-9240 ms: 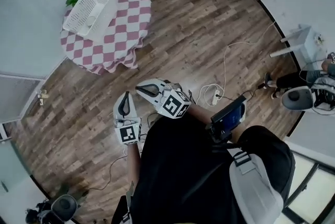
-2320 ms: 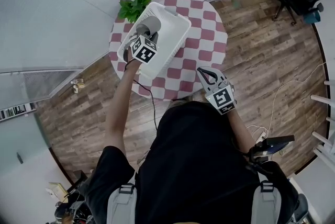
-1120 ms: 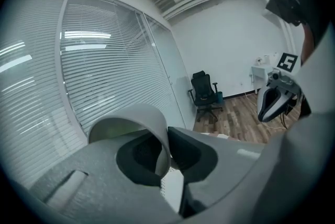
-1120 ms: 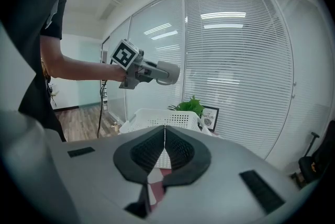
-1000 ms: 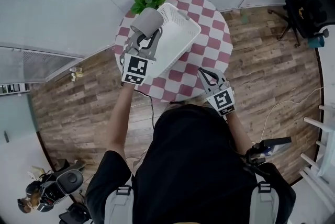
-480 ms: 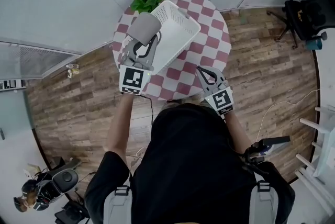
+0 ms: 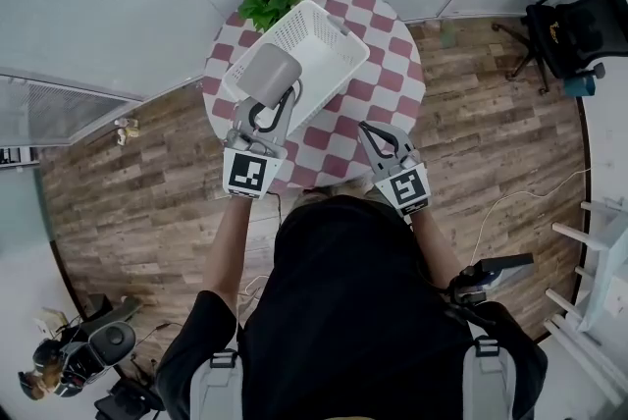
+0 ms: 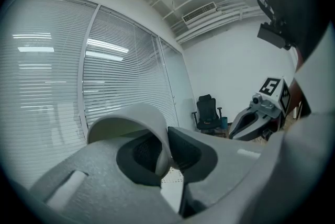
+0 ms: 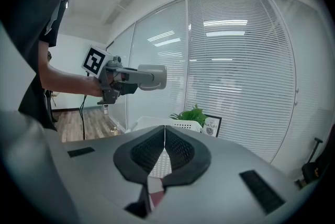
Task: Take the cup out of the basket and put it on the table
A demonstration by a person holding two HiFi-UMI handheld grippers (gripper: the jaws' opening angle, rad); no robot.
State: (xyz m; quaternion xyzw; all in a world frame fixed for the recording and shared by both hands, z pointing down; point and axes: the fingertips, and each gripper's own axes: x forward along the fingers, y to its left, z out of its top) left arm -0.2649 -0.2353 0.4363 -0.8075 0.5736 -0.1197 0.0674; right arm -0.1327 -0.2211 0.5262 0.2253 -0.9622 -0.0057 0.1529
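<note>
Over checkered table (image 7: 385, 65), left hand-held gripper (image 7: 274, 106) clamps grey cup (image 7: 266, 75) by its wall.

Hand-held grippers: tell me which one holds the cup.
The left hand-held gripper, clamped on the grey cup by its rim; the right hand-held gripper is shut and empty.

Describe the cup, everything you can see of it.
The cup is plain matte grey and roughly cylindrical, with no handle in view. The left gripper pinches its wall at the rim, one jaw inside, one outside. It hangs in the air, tipped on its side, over the near corner of the white basket. Nothing else touches it.
</note>
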